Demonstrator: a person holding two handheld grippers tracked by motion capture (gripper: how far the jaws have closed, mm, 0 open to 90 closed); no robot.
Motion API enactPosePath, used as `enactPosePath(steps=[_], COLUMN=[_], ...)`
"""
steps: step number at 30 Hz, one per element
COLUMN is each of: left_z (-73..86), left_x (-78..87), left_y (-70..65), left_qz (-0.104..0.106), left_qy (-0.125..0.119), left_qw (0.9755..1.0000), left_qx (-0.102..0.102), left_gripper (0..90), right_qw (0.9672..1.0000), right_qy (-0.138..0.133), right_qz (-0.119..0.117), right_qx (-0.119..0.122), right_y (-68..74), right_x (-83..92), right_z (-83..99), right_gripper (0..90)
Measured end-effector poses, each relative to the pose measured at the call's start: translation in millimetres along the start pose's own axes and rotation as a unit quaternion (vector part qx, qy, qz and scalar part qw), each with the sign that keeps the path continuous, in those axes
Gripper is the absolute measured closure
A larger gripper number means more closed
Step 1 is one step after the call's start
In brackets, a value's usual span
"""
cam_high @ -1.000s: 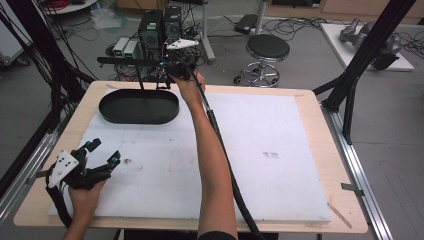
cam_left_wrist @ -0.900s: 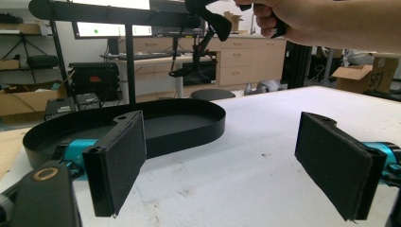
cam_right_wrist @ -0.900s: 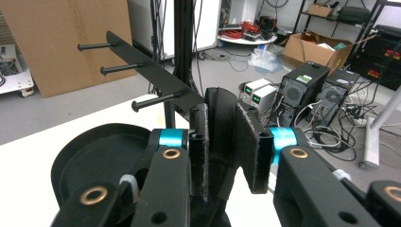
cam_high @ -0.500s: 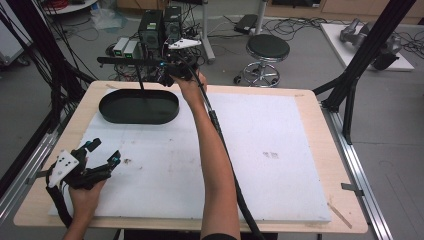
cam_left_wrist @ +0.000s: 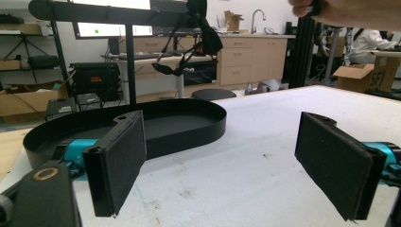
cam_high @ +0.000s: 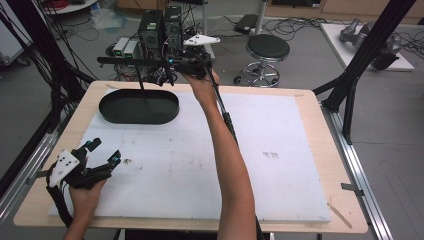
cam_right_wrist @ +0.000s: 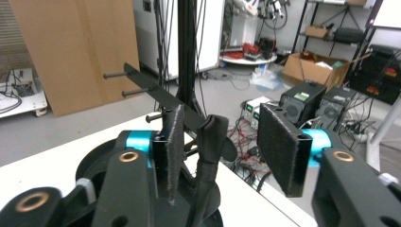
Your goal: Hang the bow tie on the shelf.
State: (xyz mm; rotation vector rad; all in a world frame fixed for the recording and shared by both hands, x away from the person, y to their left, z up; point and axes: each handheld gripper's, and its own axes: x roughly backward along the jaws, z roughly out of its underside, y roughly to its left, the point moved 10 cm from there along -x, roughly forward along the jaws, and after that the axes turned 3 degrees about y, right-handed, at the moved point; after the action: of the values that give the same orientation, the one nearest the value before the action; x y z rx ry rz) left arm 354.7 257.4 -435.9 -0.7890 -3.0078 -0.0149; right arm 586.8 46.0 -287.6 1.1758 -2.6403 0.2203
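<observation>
While the left gripper (cam_high: 102, 152) rests wide open, empty, near-left on worktop (cam_high: 300, 150), right gripper (cam_high: 167, 70), jaws just been opening, w/ black strap (cam_right_wrist: 208, 156) hanging loose between, sits at far rack (cam_high: 135, 61).

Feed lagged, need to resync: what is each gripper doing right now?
Left gripper: open, holding nothing, resting low over the white mat.
Right gripper: just been opening; black strap hangs loose between its fingers.

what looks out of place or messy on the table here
Little stands out: the white table mat has small dark specks and smudges, and a black strap hangs loosely from the rack between the right gripper's open jaws.
</observation>
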Motion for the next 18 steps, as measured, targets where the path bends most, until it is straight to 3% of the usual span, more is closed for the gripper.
enactPosePath(steps=[11,18], left_z=[-0.3,-0.4], left_x=[-1.4,-2.1], left_y=[0.6,-0.2], left_qz=[0.0,0.0], left_qy=[0.0,0.0], left_qw=[1.0,1.0], left_qx=[0.002,0.0], left_gripper=[17.4,17.4], right_qw=[0.9991,0.9978], right_qy=[-0.038,-0.048], right_qz=[0.016,0.045], right_qx=[0.0,0.002], right_y=[-14.1,-28.8], right_x=[57.6,97.3], right_z=[-13.8,-11.3], right_gripper=[38.7,31.0])
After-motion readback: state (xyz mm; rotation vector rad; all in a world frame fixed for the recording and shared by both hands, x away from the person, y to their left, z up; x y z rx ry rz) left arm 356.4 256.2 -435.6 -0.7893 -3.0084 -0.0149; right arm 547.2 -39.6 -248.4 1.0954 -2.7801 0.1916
